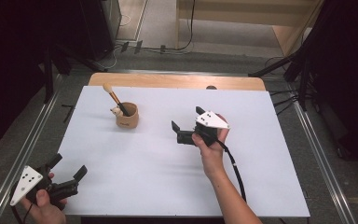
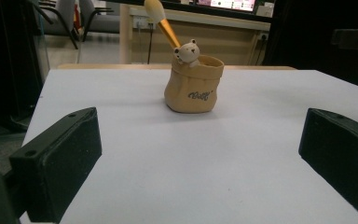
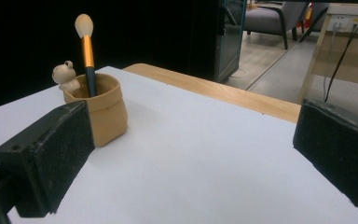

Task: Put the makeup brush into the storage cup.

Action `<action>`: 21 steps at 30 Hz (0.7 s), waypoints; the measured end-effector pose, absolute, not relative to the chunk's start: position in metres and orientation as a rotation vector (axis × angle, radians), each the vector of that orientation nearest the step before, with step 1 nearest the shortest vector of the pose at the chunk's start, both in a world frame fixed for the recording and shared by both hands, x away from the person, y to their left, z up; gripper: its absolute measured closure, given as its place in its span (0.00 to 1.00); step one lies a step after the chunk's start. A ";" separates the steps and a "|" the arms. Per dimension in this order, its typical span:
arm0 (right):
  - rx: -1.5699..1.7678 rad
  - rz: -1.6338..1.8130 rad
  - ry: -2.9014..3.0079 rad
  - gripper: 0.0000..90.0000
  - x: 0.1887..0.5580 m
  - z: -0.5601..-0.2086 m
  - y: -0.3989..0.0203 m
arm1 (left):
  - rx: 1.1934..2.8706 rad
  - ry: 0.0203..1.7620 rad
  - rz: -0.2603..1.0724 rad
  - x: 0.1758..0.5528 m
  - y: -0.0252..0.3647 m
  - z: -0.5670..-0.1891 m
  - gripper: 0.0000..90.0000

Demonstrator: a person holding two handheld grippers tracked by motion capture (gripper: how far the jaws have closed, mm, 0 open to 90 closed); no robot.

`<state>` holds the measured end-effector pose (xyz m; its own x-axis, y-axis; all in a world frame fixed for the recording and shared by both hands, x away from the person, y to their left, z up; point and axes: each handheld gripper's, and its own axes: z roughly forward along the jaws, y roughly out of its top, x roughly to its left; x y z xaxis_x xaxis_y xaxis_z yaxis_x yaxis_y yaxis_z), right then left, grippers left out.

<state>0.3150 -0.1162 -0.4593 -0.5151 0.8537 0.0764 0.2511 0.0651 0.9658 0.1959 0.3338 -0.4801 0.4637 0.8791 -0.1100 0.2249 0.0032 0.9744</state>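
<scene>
Brush (image 1: 113,96) in pot (image 1: 128,120), left of right claw (image 1: 186,120)

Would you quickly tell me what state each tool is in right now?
Left tool: open, holding nothing.
Right tool: open, holding nothing; its jaws stand wide, apart from the bear-trimmed brush pot.

Cup (image 1: 127,116) stands on sheet (image 1: 144,163), left of centre, toward far edge. Brush (image 1: 115,99) stands in cup, tilted. Right gripper (image 1: 186,123) right of cup, apart. Left gripper (image 1: 67,172) at near-left corner.
</scene>
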 end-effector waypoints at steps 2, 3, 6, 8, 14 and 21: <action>1.101 1.473 1.812 0.00 0.311 -0.460 -0.123 | 1.517 1.009 0.684 0.196 0.333 -0.480 0.00; 1.103 1.473 1.809 0.00 0.309 -0.461 -0.126 | 1.517 1.008 0.683 0.196 0.333 -0.480 0.00; 1.109 1.473 1.797 0.00 0.303 -0.462 -0.136 | 1.518 1.007 0.683 0.196 0.333 -0.481 0.00; 1.115 1.473 1.788 0.00 0.299 -0.463 -0.143 | 1.518 1.008 0.684 0.196 0.332 -0.481 0.00; 1.118 1.460 1.776 0.00 0.287 -0.465 -0.161 | 1.519 1.007 0.683 0.196 0.332 -0.481 0.00; 1.138 1.461 1.753 0.00 0.275 -0.468 -0.183 | 1.525 1.005 0.684 0.196 0.331 -0.480 0.00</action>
<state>0.2747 -0.1826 -0.4676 -0.4654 0.8810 0.0846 0.2424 0.0349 0.9696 0.1958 0.3309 -0.4804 0.4672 0.8781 -0.1032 0.2266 -0.0061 0.9740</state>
